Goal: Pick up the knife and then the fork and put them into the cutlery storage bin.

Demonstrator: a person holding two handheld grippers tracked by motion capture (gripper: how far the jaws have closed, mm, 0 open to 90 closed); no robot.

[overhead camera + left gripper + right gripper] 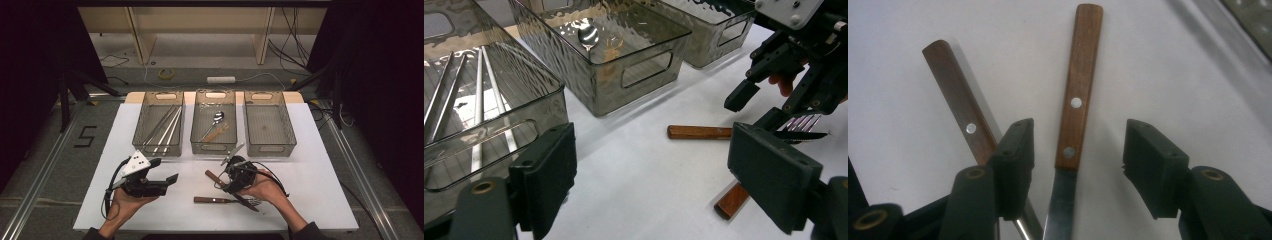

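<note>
A wooden-handled knife lies slanted on the white table top, and its blade crosses the tines of a wooden-handled fork lying just in front of it. My right gripper points down over the knife. In the right gripper view its jaws stand open on either side of the knife, where handle meets blade, and the pads are clear of it. The fork handle lies outside the left jaw. My left gripper sits open and empty at the left, pointing towards the cutlery.
Three smoky clear bins stand in a row at the back. The left bin holds several metal sticks, the middle bin a spoon and a wooden piece, and the right bin nothing. Bare table top lies to the right.
</note>
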